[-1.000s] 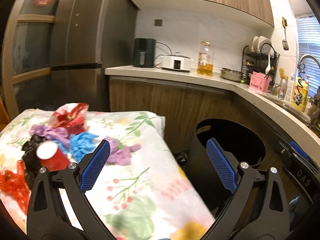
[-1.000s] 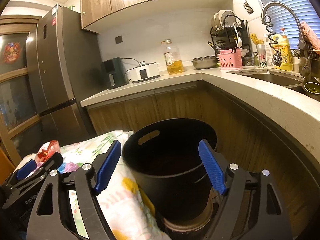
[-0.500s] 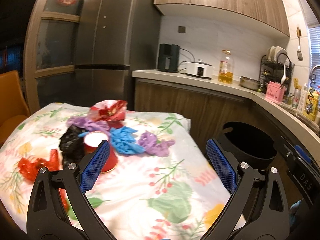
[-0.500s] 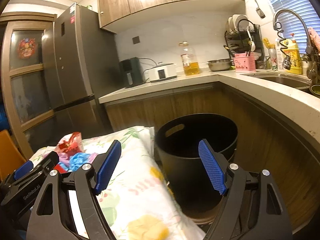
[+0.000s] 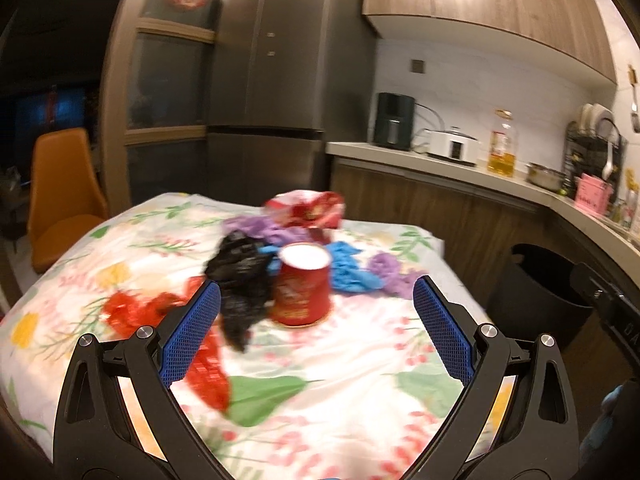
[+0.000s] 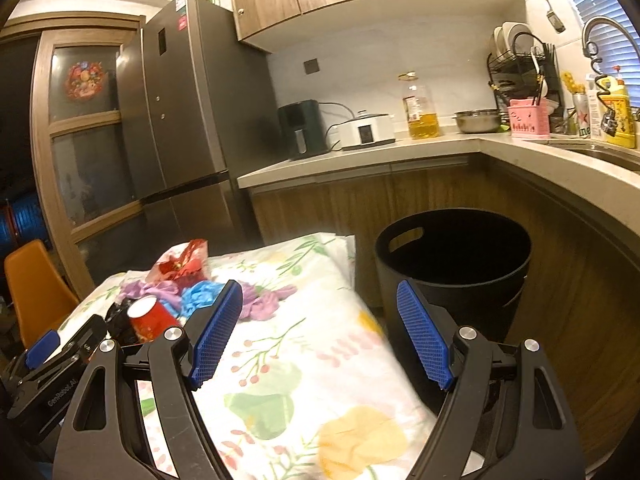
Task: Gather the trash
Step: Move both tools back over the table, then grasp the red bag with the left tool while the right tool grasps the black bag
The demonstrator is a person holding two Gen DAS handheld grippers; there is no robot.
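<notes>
Left wrist view: one red cup [image 5: 301, 289] upside down on the floral tabletop [image 5: 352, 364], ringed by one black bag [image 5: 240, 276], purple and blue wrappers; left gripper [image 5: 316, 336] fingers wide, empty, aimed at the cup.
Right wrist view: one black bin [image 6: 454, 268] right of the tabletop; right gripper [image 6: 320, 340] fingers wide, empty.

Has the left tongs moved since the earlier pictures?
Yes. The left tongs swung away from the black bin, now at the picture's right edge, toward the red cup, which now sits between its open jaws.
</notes>
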